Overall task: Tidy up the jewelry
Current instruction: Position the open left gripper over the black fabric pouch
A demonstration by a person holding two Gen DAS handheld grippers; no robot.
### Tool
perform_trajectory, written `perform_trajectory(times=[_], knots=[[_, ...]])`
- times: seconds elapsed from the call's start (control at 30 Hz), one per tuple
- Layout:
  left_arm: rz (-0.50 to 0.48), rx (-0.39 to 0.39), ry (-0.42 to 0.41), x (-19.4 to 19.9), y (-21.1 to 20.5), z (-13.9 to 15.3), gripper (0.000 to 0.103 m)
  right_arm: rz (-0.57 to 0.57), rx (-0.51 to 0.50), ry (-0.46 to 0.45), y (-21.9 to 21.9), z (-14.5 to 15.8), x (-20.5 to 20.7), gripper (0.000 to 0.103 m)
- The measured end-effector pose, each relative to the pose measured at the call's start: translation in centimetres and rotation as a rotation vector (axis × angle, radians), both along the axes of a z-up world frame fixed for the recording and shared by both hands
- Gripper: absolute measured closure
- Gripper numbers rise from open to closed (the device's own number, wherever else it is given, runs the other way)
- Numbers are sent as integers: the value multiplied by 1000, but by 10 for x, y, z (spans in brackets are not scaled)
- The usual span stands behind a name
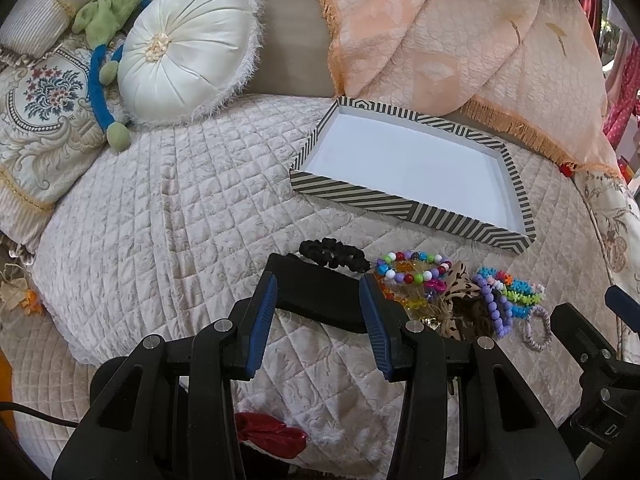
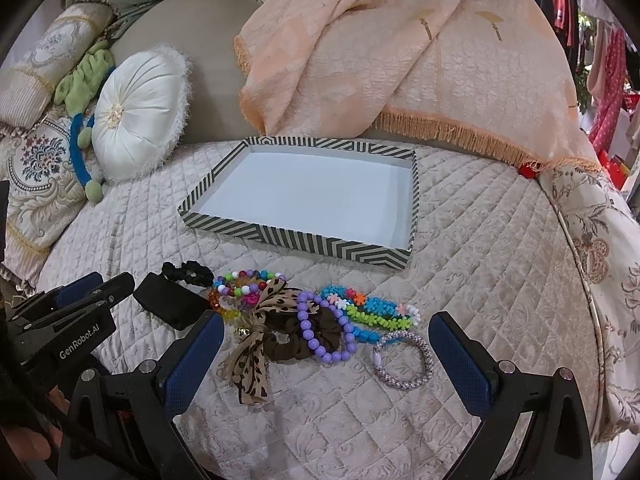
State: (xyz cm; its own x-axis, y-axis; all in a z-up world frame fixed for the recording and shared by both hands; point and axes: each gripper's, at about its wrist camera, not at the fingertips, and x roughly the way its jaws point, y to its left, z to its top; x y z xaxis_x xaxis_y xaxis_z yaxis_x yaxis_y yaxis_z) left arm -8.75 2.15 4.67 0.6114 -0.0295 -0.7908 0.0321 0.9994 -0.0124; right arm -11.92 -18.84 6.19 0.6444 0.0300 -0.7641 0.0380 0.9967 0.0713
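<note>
Left wrist view: my left gripper [image 1: 318, 312] is clamped on a black block-shaped thing [image 1: 320, 292], pads on its two ends, held just over the quilt [image 1: 160, 208]. I'd guess it's a jewelry case or clip, can't tell which. The striped tray [image 1: 416, 204] sits beyond, nothing in it, prob. where everything goes. The rest is heaped just right of my grip: black scrunchie [image 1: 334, 254], multicolor bead bracelet [image 1: 412, 268], leopard bow [image 1: 460, 280], purple bead bracelet [image 1: 496, 304]. The right gripper [image 2: 326, 354] hangs wide apart, holding nothing, straddling the pile w/ the lilac woven bangle [image 2: 400, 360] nearest. Hard to read: the pieces overlap, so I can't count them. Red shiny item [image 1: 272, 434] under my left tool is half hidden.
</note>
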Motion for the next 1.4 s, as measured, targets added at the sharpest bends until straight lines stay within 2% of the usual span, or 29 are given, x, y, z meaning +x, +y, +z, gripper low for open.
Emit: perform_trajectory(times=[1.4], knots=[[-10,16,31,-5,-10,-9,61,9,23,50,-3,-11,-2,1]])
